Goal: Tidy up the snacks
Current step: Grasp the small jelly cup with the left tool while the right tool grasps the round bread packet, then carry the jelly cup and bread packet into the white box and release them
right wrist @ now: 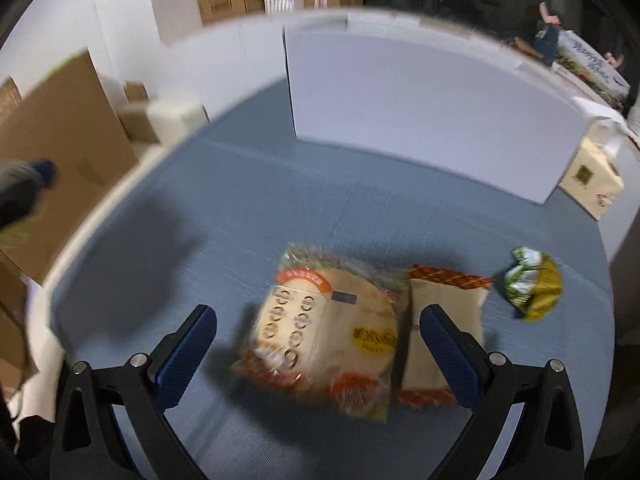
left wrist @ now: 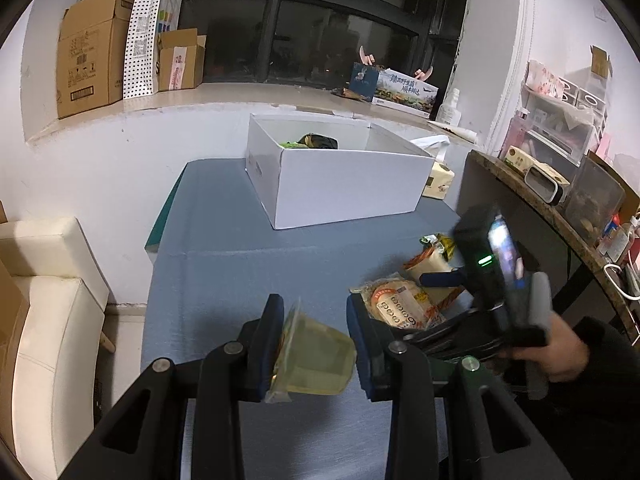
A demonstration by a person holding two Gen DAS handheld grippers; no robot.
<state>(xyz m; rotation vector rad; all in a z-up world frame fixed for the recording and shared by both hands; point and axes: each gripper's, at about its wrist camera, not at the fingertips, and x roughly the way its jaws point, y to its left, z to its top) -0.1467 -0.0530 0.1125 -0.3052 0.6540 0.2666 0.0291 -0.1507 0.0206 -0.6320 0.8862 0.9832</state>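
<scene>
Only leftward, tongs (left wrist: 314, 344) clenched on jelly cup (left wrist: 316, 356); rightward, released tongs (right wrist: 320, 354) above bread packet (right wrist: 324, 328).

Brown cardboard boxes (left wrist: 90, 52) and a dotted paper bag (left wrist: 142, 40) stand on the window ledge (left wrist: 240, 94). A cream chair (left wrist: 44, 304) sits beside the blue table (left wrist: 224, 264). A tissue box (left wrist: 438, 180) rests behind the table's far corner. Clear drawers (left wrist: 556, 120) stand on a cluttered side shelf (left wrist: 516, 176).
</scene>
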